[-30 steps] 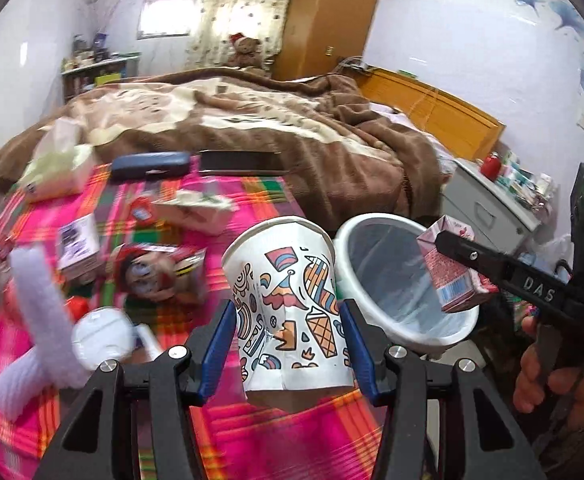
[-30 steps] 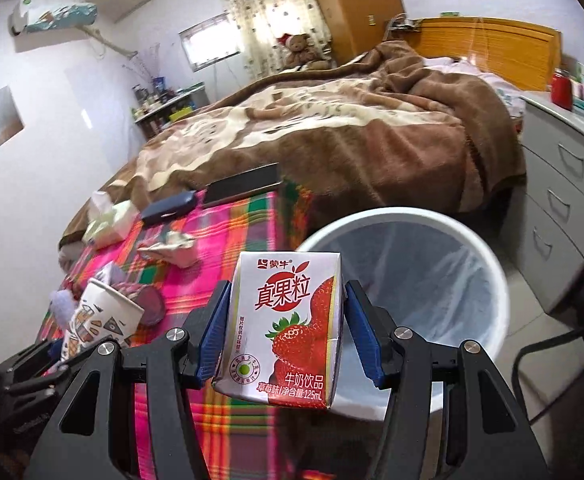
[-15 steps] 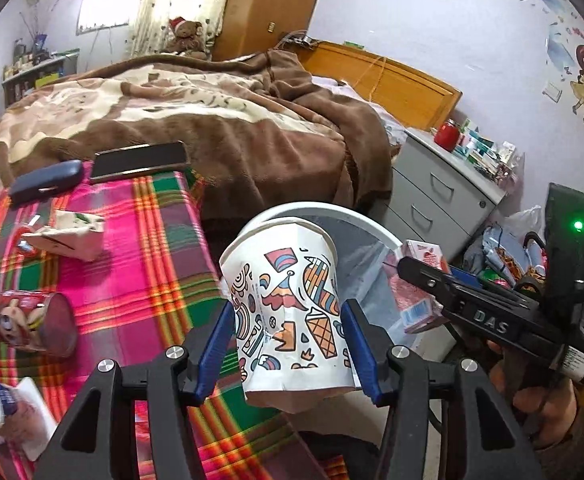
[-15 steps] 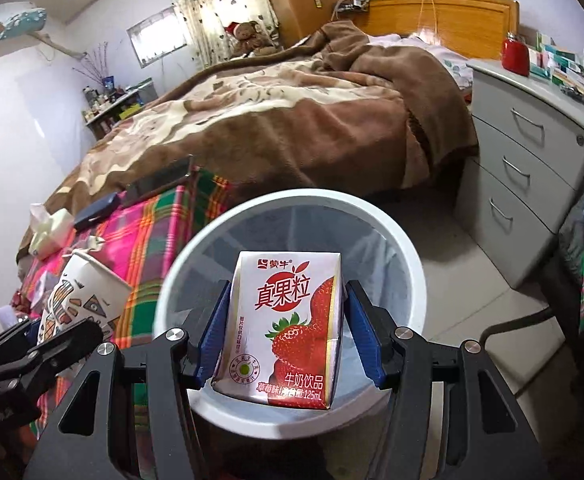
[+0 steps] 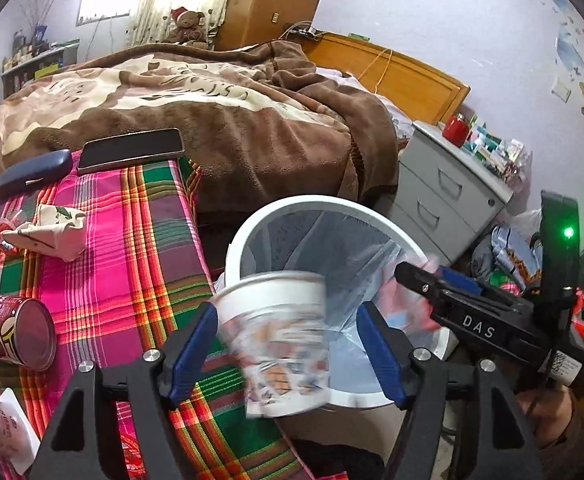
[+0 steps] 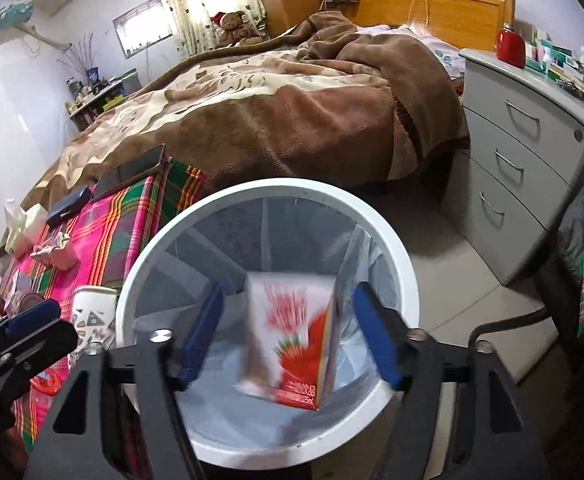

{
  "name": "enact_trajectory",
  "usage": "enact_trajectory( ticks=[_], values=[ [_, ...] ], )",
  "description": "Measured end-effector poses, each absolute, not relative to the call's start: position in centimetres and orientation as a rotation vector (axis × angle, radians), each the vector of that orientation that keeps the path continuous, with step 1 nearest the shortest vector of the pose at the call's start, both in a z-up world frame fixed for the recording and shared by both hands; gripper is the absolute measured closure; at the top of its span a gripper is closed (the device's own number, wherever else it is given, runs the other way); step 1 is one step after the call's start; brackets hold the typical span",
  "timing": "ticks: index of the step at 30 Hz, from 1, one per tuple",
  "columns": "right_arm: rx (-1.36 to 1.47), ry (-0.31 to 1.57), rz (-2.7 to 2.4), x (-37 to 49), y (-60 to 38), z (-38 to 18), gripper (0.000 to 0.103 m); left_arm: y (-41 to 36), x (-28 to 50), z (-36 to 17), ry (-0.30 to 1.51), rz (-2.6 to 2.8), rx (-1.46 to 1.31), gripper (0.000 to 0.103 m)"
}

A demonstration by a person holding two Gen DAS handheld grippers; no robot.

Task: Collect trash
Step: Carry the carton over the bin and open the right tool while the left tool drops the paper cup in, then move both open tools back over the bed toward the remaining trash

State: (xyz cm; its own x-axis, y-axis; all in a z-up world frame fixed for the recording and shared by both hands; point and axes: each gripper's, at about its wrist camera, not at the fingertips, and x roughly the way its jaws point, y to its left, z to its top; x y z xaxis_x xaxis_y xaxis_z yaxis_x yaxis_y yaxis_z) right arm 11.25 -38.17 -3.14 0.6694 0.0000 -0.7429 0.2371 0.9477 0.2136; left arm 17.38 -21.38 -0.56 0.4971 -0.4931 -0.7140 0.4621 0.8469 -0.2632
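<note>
Writing: "DAS" in white on my right gripper (image 5: 416,280)'s black body – the carton's print is too blurred to read.
Left gripper (image 5: 287,344): my fingers are spread, the blurred paper cup (image 5: 279,340) loose between them, at the bin's near rim.
Right gripper: parted too – the strawberry milk carton (image 6: 296,340) sits free between the pads, tilted, over the bin's mouth.
Trash bin (image 6: 396,248): white, lined with a clear bag.
Plaid cloth (image 5: 131,248): a red can (image 5: 11,332) on its side, a crumpled wrapper (image 5: 47,232).

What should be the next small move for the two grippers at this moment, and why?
Probably draw both back toward the plaid cloth for more trash. The left gripper and right gripper stand open, with gaps beside the blurred paper cup and milk carton, so both seem released at the white bin. A can lies on the cloth.
</note>
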Motion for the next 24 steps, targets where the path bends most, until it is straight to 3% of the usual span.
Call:
enact_trajectory(
  ticks=[24],
  values=[
    [0.289, 0.74, -0.094, 9.0, -33.6, -0.4, 0.031, -14.3, 13.5, 2.1, 0.787, -0.474, -0.073, 0.031]
  ],
)
